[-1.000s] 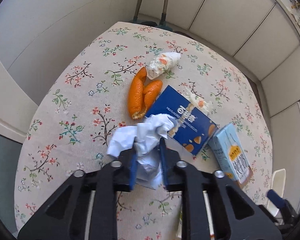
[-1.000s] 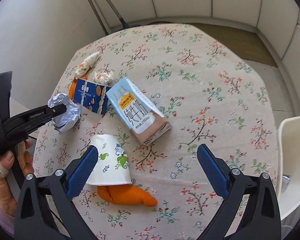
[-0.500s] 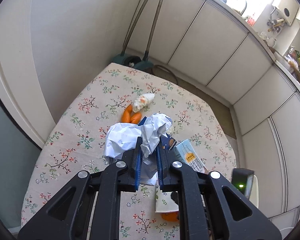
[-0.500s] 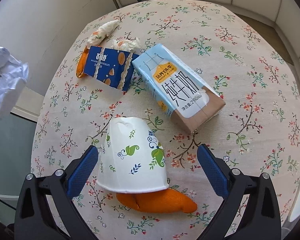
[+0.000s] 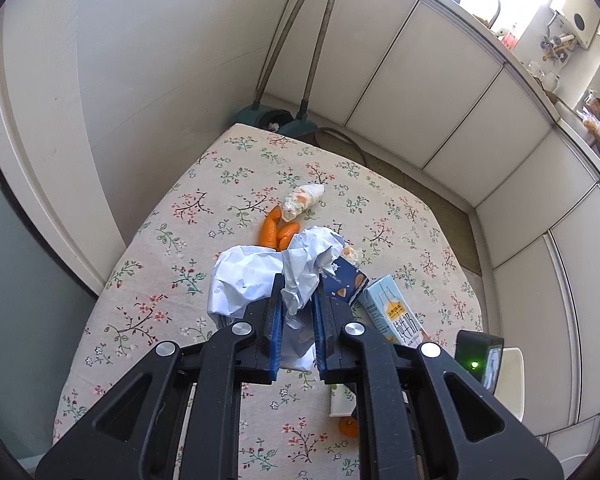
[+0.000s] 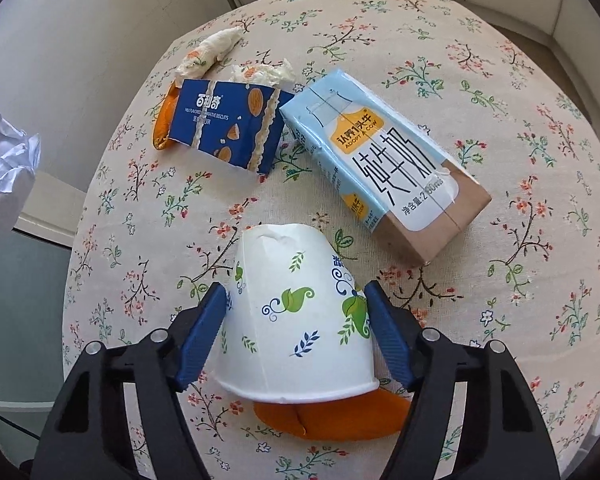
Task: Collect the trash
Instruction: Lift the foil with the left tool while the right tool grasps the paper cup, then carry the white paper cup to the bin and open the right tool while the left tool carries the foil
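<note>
White cabinet panels and a plain wall surround a table (image 6: 500,128) covered with a floral cloth. We hold the left gripper (image 5: 296,300) high above the table, its jaws clamped on a crumpled paper (image 5: 260,276) that bulges out past the blue pads. We see the same paper at the left edge of the right view, clear of the table.

On the cloth lie a milk carton (image 6: 384,156) on its side, a blue biscuit box (image 6: 228,124) touching its upper end, two wadded tissues (image 6: 208,54) beyond the box, and an orange peel (image 6: 162,120) partly under the box.

Nearest us, a paper cup (image 6: 296,320) lies tilted with its rim towards the camera, over a second peel (image 6: 332,418). We have the right gripper (image 6: 296,308) astride the cup, one pad on each side, jaws closing. The pads (image 6: 204,336) stand at the cup wall; we cannot tell whether they press on it.
</note>
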{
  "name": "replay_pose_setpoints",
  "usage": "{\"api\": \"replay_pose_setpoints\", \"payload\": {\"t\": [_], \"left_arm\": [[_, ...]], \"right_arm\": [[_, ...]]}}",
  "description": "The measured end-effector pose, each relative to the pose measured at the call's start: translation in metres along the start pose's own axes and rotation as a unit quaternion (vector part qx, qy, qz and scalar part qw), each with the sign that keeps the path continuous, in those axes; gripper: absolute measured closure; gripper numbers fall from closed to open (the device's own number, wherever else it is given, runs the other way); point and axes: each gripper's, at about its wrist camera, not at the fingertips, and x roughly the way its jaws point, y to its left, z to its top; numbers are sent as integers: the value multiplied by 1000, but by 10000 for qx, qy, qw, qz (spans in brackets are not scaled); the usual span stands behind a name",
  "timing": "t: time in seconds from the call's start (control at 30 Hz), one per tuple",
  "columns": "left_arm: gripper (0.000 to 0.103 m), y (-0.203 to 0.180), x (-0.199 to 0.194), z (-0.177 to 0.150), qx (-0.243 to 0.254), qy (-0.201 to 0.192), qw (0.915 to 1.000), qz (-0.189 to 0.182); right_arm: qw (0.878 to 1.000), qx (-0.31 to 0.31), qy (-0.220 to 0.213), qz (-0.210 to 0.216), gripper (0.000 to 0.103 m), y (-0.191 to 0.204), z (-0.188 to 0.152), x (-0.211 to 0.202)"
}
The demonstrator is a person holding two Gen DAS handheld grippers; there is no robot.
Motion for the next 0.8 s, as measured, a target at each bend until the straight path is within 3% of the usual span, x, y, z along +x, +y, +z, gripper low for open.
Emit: {"api": "replay_pose_setpoints", "payload": {"t": [0.43, 0.8], "left_arm": [[91, -6, 2, -1, 35, -10, 10000, -74], [91, -39, 8, -5, 217, -6, 9993, -312]], "right_arm": [[9974, 73, -669, 250, 35, -7, 4, -51], [9897, 408, -1369, 60, 34, -51, 5, -104]]}}
